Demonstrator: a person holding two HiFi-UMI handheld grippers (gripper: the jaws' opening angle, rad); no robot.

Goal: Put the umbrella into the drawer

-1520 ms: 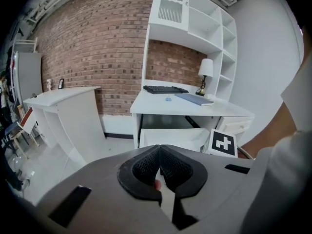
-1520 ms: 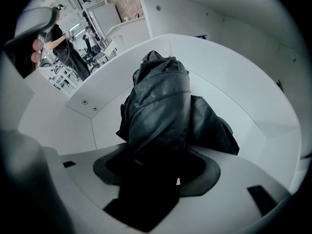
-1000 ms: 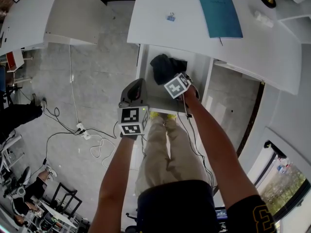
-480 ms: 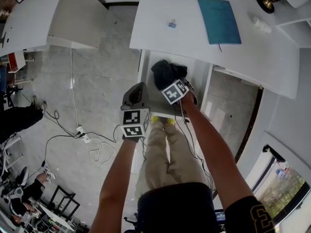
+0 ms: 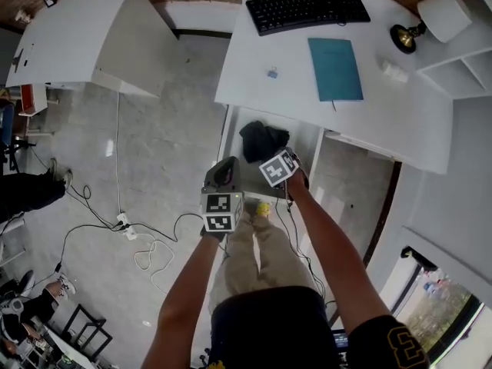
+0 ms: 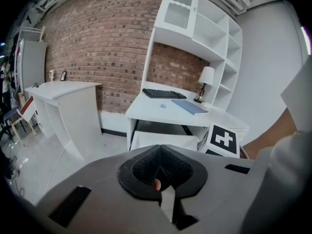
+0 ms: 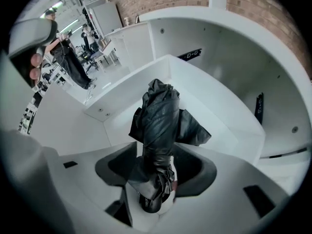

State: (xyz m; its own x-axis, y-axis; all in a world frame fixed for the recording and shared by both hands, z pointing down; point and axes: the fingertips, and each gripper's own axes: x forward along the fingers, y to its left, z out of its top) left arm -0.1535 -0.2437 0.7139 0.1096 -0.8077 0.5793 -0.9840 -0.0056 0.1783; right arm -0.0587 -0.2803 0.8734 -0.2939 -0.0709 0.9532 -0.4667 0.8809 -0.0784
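Hanging at the left with its jaws pressed together on nothing, the left gripper [image 6: 159, 149] sits just outside the left wall of the open drawer [image 5: 301, 138], by its front corner. I judge it is parked there to keep clear, since lowering one soft bundle needs one tool only.

Next comes the black folded umbrella [image 7: 158, 116]. It is inside the drawer, towards the left wall and in the half nearer the desk [image 5: 400, 121]. Its loose folds are spread on the drawer floor and its narrow end rises towards the front edge. That end rises because it lies between the jaws of the right gripper [image 7: 157, 155], which points steeply down over the drawer's front edge. Those jaws stand wide. They have just been closing a little, but the pads do not look clamped on the fabric, so I read this as a let-go with the end left loose in the gap. The drawer is pulled out, so pushing it in may be what remains.

Counted, left to right:
- Grippers: two.
- Umbrellas: one.
- Open drawers: one.
- On the desk surface: one binder clip [image 5: 271, 73] and one keyboard [image 5: 307, 10] towards its far left corner, then one teal notebook [image 5: 335, 69] near the middle.
- At its far right corner: one lamp [image 5: 430, 18].
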